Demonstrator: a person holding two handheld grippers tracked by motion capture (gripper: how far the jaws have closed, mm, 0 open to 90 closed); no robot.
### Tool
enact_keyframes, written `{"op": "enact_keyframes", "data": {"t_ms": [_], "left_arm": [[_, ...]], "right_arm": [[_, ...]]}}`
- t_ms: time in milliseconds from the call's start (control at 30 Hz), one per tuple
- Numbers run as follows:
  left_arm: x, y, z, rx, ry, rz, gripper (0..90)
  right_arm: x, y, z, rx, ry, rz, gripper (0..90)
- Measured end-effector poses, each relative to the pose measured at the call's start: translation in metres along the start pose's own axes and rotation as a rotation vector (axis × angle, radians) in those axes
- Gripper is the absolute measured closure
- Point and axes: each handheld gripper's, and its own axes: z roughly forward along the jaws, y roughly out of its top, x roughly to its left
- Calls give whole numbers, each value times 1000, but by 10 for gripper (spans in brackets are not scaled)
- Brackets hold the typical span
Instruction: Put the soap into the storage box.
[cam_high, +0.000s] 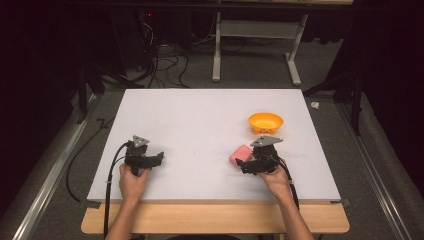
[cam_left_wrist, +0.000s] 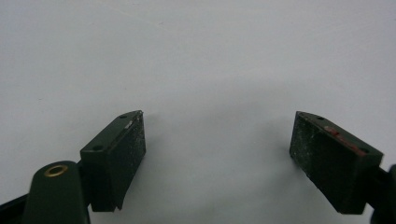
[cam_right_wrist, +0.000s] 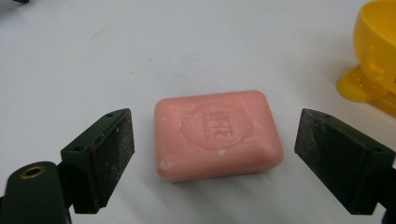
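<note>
Left gripper (cam_high: 159, 157): held in the left hand (cam_high: 132, 181) near the front of the white table (cam_high: 200, 115); jaws spread wide over bare surface.
Right gripper (cam_right_wrist: 212, 149): held in the right hand (cam_high: 274, 172); jaws released, one on each side of the soap, not touching it.
Pink soap bar (cam_right_wrist: 217, 133): lies flat on the table between the right jaws, embossed face up.
Yellow bowl (cam_high: 265, 122): stands just beyond the soap, apart from it.

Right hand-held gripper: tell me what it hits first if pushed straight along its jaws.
Likely the pink rectangular soap bar, lying flat between the open jaws of the right hand-held gripper, with gaps on both sides.
</note>
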Motion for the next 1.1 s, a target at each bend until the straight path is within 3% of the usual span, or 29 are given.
{"op": "enact_keyframes", "data": {"t_ms": [433, 1100], "left_arm": [[0, 0, 0, 3, -1, 2, 187], [0, 0, 0, 1, 0, 1, 187]], "right_arm": [[3, 13, 15, 36, 7, -28, 125], [-3, 9, 34, 92, 3, -19, 123]]}}
